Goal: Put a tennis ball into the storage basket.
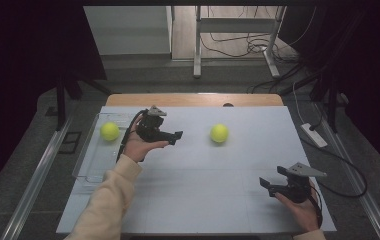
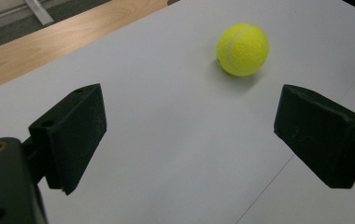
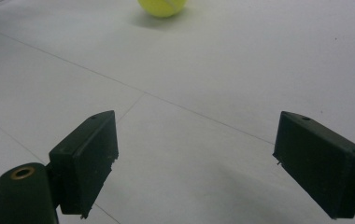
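A: Claws first. How is the left claw [image 1: 174, 137] seen?

B: It is held released above the white desk [image 1: 203, 175], jaws spread wide with nothing between them. It is pointed toward the tennis ball [image 1: 219, 133] near the middle of the desk. In the left gripper view the ball [image 2: 242, 49] is seen ahead of the jaws, well apart from them, resting on the white surface.

A: And the right claw [image 1: 266, 186]?

B: It is also released and empty. It is held low near the person's edge of the desk, at the right, by the right hand [image 1: 298, 207]. The same ball [image 3: 162, 7] is caught at the top edge of the right gripper view, far ahead of the jaws.

A: What is found farther out?

B: A second tennis ball [image 1: 110, 131] is seen inside a clear tray [image 1: 90, 160] at the desk's left edge, just beside the left hand [image 1: 140, 147]. A cream sleeve [image 1: 105, 205] is worn on the left forearm. A strip of bare wood [image 1: 193, 100] is shown along the far edge of the desk.
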Demonstrator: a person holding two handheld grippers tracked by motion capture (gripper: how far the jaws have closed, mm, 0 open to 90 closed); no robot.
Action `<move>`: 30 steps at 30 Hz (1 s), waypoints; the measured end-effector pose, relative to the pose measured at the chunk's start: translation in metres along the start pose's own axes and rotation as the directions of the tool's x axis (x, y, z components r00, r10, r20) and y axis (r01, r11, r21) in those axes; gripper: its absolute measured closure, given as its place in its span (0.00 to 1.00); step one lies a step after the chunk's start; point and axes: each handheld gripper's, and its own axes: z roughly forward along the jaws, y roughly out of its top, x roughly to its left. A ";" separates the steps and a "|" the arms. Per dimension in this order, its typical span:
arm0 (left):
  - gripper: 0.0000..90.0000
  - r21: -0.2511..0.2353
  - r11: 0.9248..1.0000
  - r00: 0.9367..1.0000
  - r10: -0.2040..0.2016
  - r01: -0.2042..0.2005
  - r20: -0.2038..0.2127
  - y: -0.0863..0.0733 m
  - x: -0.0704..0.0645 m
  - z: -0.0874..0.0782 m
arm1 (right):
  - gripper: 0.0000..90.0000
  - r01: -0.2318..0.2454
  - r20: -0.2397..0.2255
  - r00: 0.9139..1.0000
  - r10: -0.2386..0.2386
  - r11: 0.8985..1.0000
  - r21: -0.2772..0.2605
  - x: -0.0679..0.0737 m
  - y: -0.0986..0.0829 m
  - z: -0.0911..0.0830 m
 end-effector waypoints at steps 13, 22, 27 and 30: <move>0.11 0.009 1.000 1.000 0.023 -0.023 0.020 0.010 -0.011 0.013 | 0.15 0.004 -0.003 1.000 -0.004 1.000 -0.002 0.001 -0.001 -0.001; 0.11 0.015 1.000 0.999 0.026 -0.026 0.033 0.016 -0.018 0.024 | 0.15 0.004 -0.002 1.000 -0.004 1.000 -0.002 0.002 -0.001 -0.001; 0.11 0.019 0.999 0.999 0.030 -0.030 0.037 0.020 -0.021 0.028 | 0.15 0.004 -0.001 1.000 -0.004 1.000 -0.003 0.001 -0.001 -0.002; 0.11 0.019 0.999 0.999 0.028 -0.029 0.040 0.022 -0.022 0.030 | 0.15 0.003 0.000 1.000 -0.003 1.000 -0.001 0.001 -0.001 -0.001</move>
